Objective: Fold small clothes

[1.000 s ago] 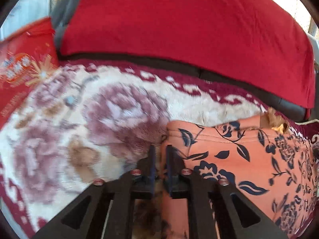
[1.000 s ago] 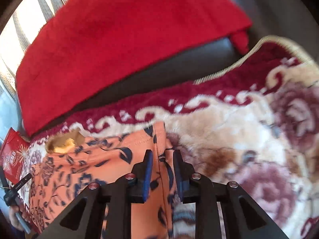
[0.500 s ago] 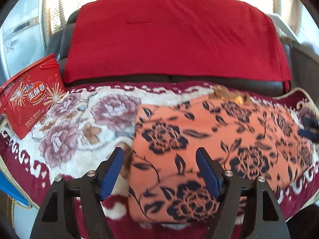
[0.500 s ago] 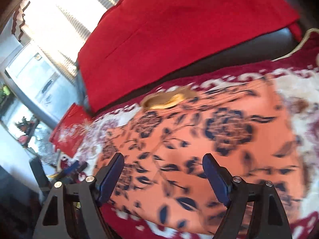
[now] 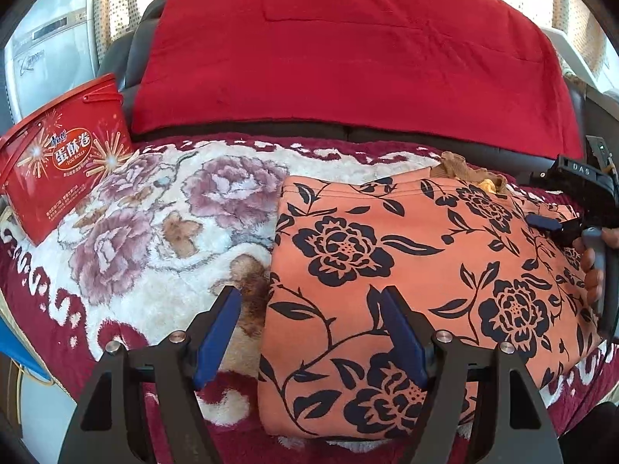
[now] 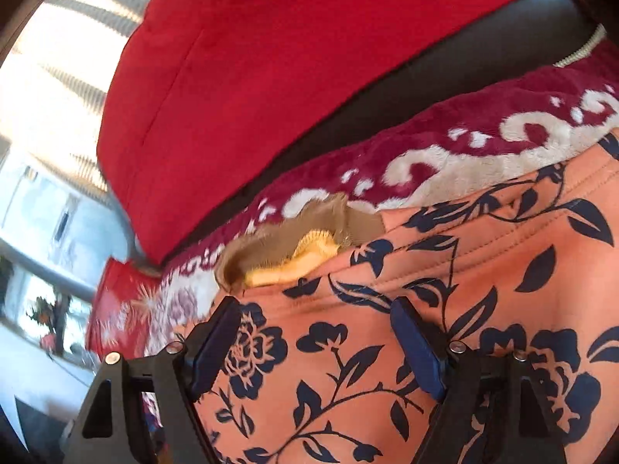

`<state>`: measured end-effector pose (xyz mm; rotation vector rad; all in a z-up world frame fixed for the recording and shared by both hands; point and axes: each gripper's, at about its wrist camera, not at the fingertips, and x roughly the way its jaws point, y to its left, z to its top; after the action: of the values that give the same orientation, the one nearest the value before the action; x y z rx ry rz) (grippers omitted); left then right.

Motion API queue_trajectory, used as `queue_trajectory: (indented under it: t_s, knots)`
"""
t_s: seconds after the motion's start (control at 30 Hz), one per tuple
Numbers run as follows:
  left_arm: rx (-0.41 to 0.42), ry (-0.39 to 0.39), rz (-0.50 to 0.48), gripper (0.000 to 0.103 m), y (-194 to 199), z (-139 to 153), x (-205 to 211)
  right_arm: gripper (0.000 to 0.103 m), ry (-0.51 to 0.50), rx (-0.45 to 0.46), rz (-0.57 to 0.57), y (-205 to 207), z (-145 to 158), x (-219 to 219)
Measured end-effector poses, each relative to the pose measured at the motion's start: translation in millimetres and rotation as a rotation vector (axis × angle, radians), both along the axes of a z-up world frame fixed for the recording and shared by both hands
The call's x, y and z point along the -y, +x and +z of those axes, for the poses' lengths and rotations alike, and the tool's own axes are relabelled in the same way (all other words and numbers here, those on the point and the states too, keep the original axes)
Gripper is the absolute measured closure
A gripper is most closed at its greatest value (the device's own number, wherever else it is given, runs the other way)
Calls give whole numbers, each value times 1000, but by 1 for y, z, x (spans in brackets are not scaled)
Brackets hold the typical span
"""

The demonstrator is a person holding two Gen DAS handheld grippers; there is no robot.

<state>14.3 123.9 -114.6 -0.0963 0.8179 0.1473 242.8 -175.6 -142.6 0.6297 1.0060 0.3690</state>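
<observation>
Two grippers gape wide, holding nothing: my left gripper (image 5: 309, 332) and right gripper (image 6: 315, 342) had pinched the orange floral garment (image 5: 406, 270) a second ago. It lies flat on the plush blanket (image 5: 154, 232), its left edge free. Red box (image 5: 58, 154) contents hidden.

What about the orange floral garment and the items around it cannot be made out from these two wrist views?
- Orange floral garment: near edge hidden behind the left gripper, left view.
- Brown and yellow cloth: mostly tucked under the garment, both views.
- Red box: blurred, right view.
- Right gripper: cut off by the frame edge, left view.
</observation>
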Motion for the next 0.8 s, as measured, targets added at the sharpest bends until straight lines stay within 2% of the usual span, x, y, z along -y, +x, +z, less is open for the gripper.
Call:
queue_trajectory:
  t_s: [0.13,0.3,0.4,0.5,0.6,0.8]
  knots:
    - [0,-1,3,28,-7,3,-1,21,-26,40,-11,-32,21,5]
    - [7,-24,-1,28,-26,8,2,21,31,122,-9,-144,39,32]
    - [-4,-42,-15,28,-35,6,14,20,93,100,-62,-208,23,59]
    - [-23,-43,-56,28,-40,2,35,20,162,28,-180,-252,-11,87]
    - [-31,-33,-106,28,-42,0,62,19,254,-5,-299,-262,-29,116]
    - [-22,-25,-151,28,-33,4,105,19,323,19,-362,-231,-33,139]
